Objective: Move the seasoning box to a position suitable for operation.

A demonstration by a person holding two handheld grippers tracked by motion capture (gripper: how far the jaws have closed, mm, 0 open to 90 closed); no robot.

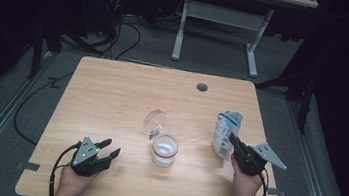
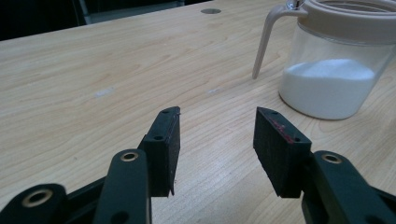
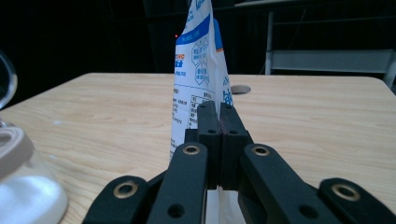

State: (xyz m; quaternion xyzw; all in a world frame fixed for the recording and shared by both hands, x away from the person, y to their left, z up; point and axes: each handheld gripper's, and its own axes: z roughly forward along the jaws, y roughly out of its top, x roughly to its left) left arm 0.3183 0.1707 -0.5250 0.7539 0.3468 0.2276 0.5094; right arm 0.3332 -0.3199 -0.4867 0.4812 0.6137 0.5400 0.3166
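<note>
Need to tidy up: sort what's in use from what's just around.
In use: white-and-blue bag, pinched in the shut right claw; lidded jar of white powder, lid flipped up; open left claw.
Just around: table's grommet hole; white desk frame behind; floor cables.

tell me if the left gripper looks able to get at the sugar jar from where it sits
Probably yes. The left gripper rests on the table with its jaws open, aimed toward the jar, and bare wood lies between them. The jar's flipped-up lid stands on the far side, out of the way.
</note>
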